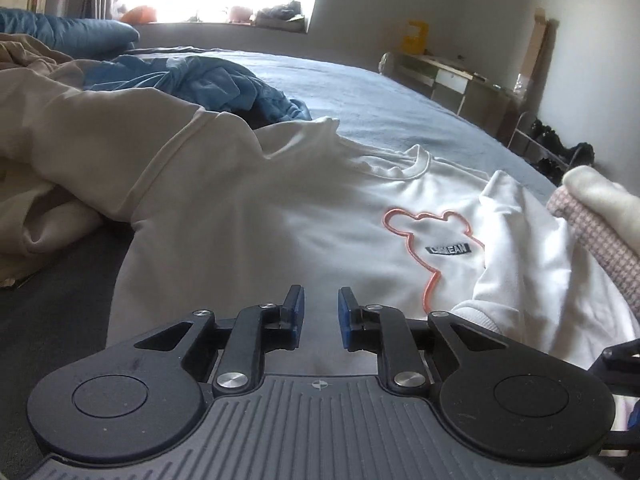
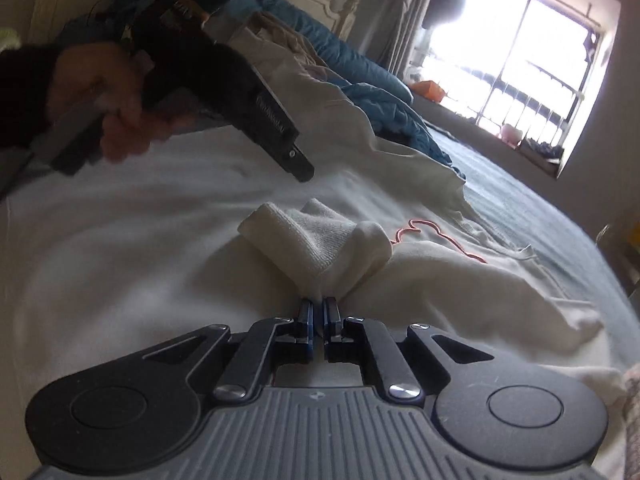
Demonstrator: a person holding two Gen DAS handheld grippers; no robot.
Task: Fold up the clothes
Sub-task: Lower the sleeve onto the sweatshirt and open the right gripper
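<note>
Right wrist view: one white sweatshirt (image 2: pixel 120 240), sleeve cuff (image 2: pixel 320 248) between closed jaws; left jaws apart.

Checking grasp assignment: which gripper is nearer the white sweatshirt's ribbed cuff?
Right. The right gripper is shut on the ribbed cuff; the left gripper hovers open over the sweatshirt's body, apart from it.

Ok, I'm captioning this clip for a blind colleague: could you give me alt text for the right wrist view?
The right gripper is shut on the cuff of the white sweatshirt sleeve, bunched and lifted over the sweatshirt's body on the bed. Upper left, a hand holds the left gripper above the fabric. Beige and blue clothes lie behind, before a bright window.
</note>
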